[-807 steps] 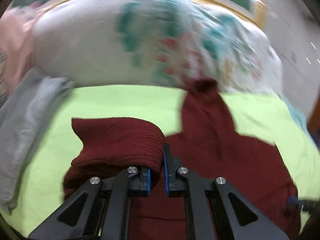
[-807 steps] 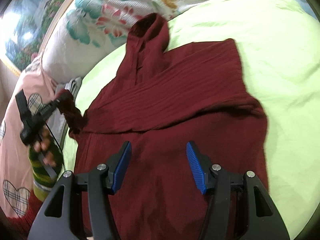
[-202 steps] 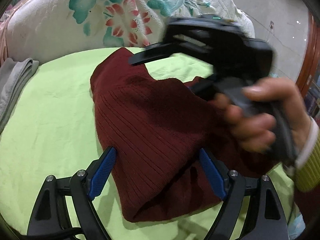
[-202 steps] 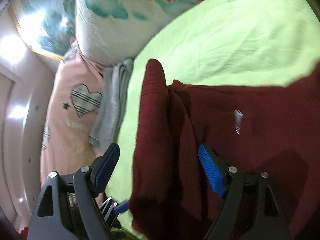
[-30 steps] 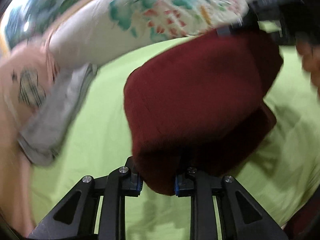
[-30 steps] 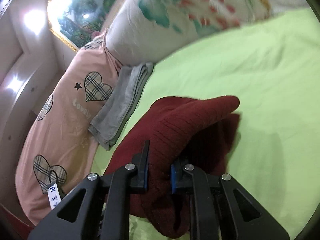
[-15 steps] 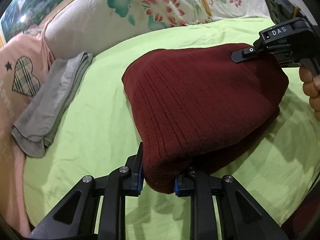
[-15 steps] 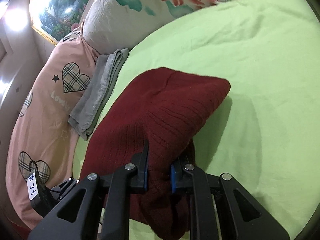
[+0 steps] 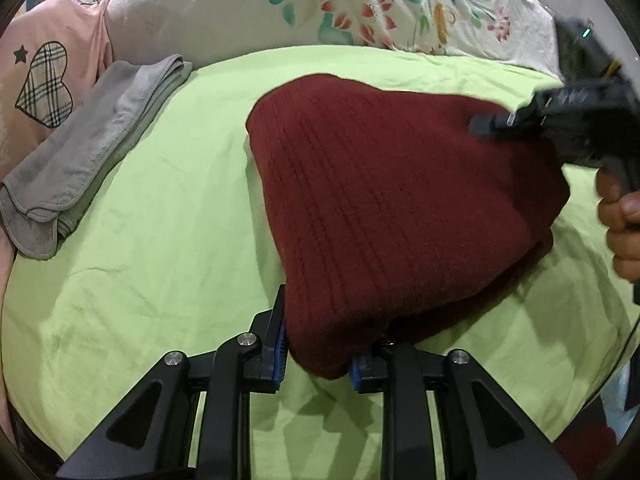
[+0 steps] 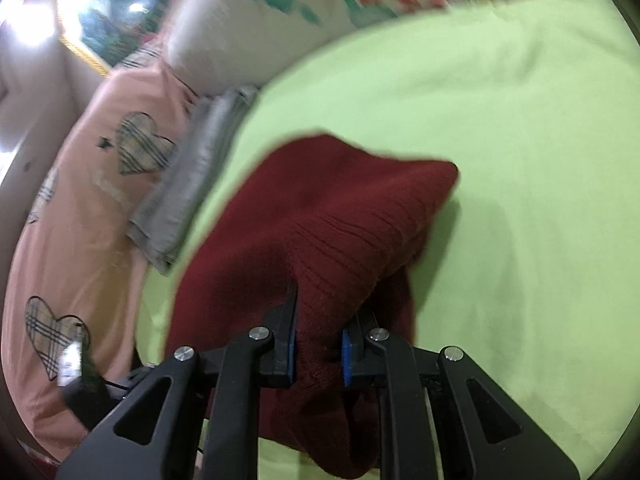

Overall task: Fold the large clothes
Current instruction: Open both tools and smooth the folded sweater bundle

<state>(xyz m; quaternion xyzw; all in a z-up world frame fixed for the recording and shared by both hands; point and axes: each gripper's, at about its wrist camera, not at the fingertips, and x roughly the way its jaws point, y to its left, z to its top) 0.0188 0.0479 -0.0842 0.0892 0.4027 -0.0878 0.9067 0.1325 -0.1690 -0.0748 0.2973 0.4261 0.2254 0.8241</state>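
Each hand-held gripper, left and right, pinches the folded maroon sweater over the green bed; the left's jaws have just been opening.

Dark red ribbed knit sweater, folded into a thick bundle, mid-bed on the lime green sheet. Near corners lifted off the sheet, far edge resting down.
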